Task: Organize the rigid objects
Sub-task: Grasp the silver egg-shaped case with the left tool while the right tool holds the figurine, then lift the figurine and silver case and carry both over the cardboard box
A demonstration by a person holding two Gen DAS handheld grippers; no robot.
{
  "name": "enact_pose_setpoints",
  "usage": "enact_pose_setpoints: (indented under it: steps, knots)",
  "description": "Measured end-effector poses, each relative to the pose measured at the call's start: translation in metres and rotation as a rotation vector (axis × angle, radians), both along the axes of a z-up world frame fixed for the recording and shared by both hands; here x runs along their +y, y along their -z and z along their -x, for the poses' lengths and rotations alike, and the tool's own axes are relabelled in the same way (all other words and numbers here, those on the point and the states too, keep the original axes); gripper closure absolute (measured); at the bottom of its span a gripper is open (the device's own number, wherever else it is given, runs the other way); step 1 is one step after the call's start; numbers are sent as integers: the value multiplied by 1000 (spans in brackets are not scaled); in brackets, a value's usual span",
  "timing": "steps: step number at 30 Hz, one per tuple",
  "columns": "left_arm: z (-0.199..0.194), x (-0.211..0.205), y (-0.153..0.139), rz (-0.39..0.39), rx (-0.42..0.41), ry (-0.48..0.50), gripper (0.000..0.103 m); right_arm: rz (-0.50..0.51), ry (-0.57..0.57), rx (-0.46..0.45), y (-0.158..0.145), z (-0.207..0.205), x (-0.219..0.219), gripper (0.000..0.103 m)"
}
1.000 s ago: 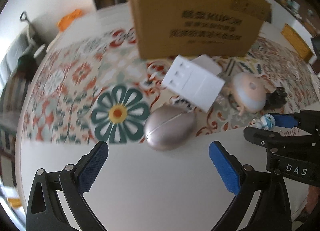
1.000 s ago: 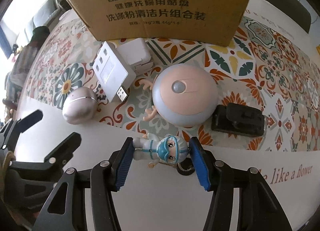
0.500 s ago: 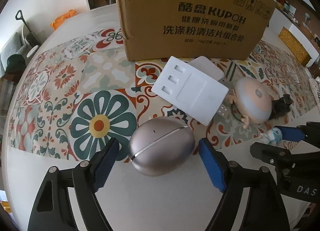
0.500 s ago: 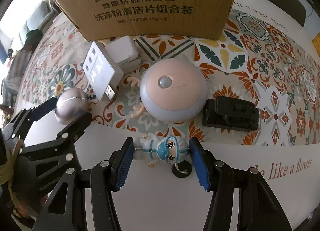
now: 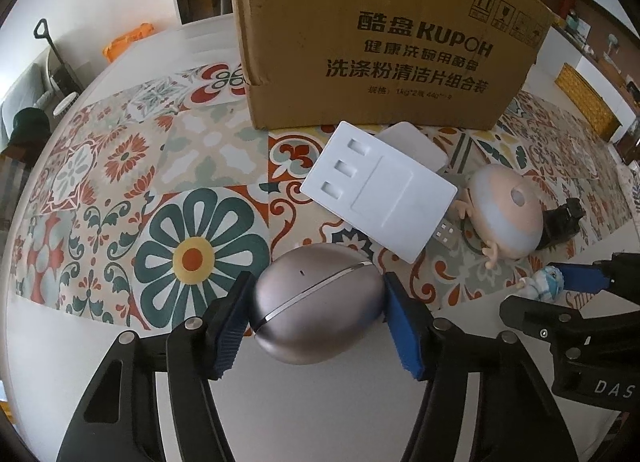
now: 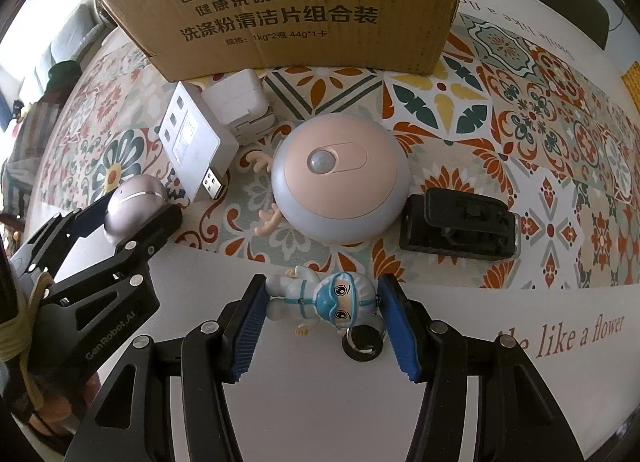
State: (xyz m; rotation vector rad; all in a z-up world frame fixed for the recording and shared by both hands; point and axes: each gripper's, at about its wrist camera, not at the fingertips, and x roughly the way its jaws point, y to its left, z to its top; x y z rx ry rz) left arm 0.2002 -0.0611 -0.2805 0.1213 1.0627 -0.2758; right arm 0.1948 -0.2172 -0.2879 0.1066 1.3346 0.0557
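Note:
A metallic egg-shaped case [image 5: 316, 310] lies at the near edge of the patterned mat. My left gripper [image 5: 316, 320] has closed onto it, both blue pads touching its sides; it also shows in the right wrist view [image 6: 134, 202]. A small figurine in white suit and blue mask [image 6: 320, 300] lies on its side with a black key ring [image 6: 364, 340]. My right gripper [image 6: 320, 320] is shut on it, pads against its feet and head. The figurine also shows in the left wrist view [image 5: 546, 282].
A large cardboard box [image 5: 384, 34] stands at the back. In front lie a white USB hub [image 5: 380, 190], a white charger [image 6: 240, 104], a round pink-grey night light [image 6: 340, 178] and a black clip [image 6: 458, 226]. The tablecloth [image 6: 520, 142] is patterned.
My left gripper moved forward around the egg-shaped case and closed from wide open until its pads touch it. My right gripper stayed on the figurine.

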Motion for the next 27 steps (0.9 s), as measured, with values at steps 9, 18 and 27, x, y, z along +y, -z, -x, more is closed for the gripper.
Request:
enact_pose_setpoints:
  steps: [9, 18, 27]
  knots:
    - [10, 2, -14, 9, -15, 1, 40, -7, -4, -31, -9, 2, 2, 47]
    - [22, 2, -47, 39, -67, 6, 40, -34, 1, -78, -28, 14, -2, 47]
    - [28, -1, -91, 64, -148, 20, 40, -69, 17, -185, -71, 30, -12, 47]
